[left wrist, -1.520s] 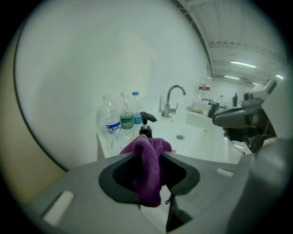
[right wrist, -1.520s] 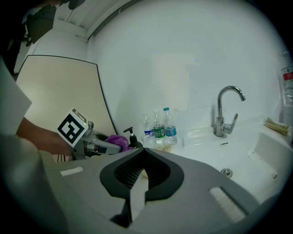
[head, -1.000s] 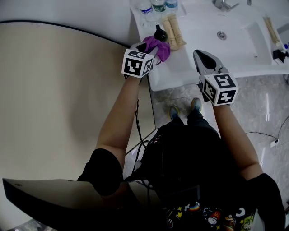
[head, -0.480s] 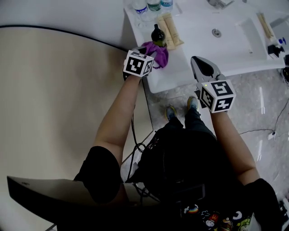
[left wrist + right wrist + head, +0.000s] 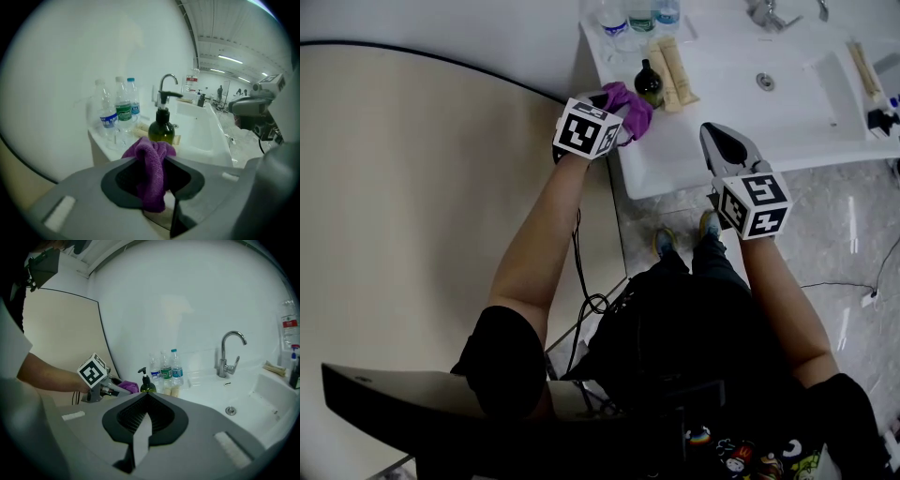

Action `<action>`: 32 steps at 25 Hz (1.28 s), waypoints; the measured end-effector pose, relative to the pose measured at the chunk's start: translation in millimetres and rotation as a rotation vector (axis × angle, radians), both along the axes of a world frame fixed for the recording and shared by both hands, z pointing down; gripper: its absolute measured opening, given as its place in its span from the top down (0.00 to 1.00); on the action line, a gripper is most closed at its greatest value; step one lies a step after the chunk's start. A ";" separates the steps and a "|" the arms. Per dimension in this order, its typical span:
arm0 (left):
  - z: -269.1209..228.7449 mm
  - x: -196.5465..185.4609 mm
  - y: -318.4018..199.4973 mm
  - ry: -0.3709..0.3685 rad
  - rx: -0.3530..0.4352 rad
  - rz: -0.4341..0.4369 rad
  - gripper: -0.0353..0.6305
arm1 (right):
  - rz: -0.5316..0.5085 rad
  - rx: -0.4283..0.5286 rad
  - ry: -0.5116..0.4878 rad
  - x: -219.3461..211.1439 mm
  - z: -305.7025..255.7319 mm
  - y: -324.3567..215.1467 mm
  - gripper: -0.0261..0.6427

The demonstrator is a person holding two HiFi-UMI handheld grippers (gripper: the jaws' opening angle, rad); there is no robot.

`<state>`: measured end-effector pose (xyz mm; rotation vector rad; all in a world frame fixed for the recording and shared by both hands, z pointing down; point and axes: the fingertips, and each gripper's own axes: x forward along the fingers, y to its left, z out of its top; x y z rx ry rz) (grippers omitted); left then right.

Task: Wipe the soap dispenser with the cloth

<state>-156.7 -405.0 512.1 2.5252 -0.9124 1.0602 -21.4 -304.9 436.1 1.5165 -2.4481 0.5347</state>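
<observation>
Presently the left gripper (image 5: 611, 109) clamps a soft, limp purple knitted cloth (image 5: 151, 161) near the dark green rounded pump soap dispenser (image 5: 649, 82), upper centre of the head view. It probably tips easily and is slippery: steady its body. The right gripper (image 5: 140, 427) is closed, empty.

A white counter (image 5: 675, 141) fills the upper right of the head view, with a sunken basin (image 5: 797, 89) and its drain (image 5: 765, 82). A chrome tap (image 5: 229, 352) stands behind the basin at the top edge. Three water bottles (image 5: 639, 14) stand together at the counter's upper left corner, and two beige rolls (image 5: 673, 61) lie side by side just below them. A beige curved panel (image 5: 412, 187) covers the left. A black cable (image 5: 579, 272) trails over the marbled floor (image 5: 853, 225).
</observation>
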 end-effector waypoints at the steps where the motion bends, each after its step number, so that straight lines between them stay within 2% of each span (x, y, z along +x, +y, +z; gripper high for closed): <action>1: -9.8 -3.6 -3.7 -0.003 0.018 -0.001 0.75 | -0.003 0.006 -0.003 -1.2 -3.0 -1.1 0.92; 5: -59.9 -11.0 -21.2 0.004 0.131 -0.027 0.75 | -0.001 0.031 -0.015 0.3 -15.5 -5.9 0.92; 8: -101.0 -8.2 -30.4 0.009 0.252 -0.048 0.75 | 0.006 0.049 -0.021 4.9 -22.6 -7.6 0.92; 12: -144.8 2.2 -34.7 -0.020 0.432 -0.075 0.75 | 0.011 0.060 -0.029 13.5 -31.0 -5.9 0.92; 14: -155.2 12.6 -32.4 -0.032 0.492 -0.071 0.75 | 0.015 0.062 -0.034 18.7 -33.3 -4.9 0.92; 16: -155.8 24.7 -29.3 -0.031 0.505 -0.058 0.75 | 0.018 0.066 -0.039 24.0 -34.0 -4.5 0.92; 24: -127.1 51.5 -23.2 -0.081 0.451 -0.038 0.75 | 0.031 0.067 -0.064 48.8 -27.7 4.4 0.92; 28: -119.6 51.6 -21.7 -0.102 0.425 -0.066 0.75 | 0.038 0.067 -0.078 62.7 -24.3 10.5 0.92; 32: -120.2 41.8 -20.9 -0.107 0.406 -0.133 0.75 | 0.033 0.067 -0.092 70.5 -25.1 13.1 0.92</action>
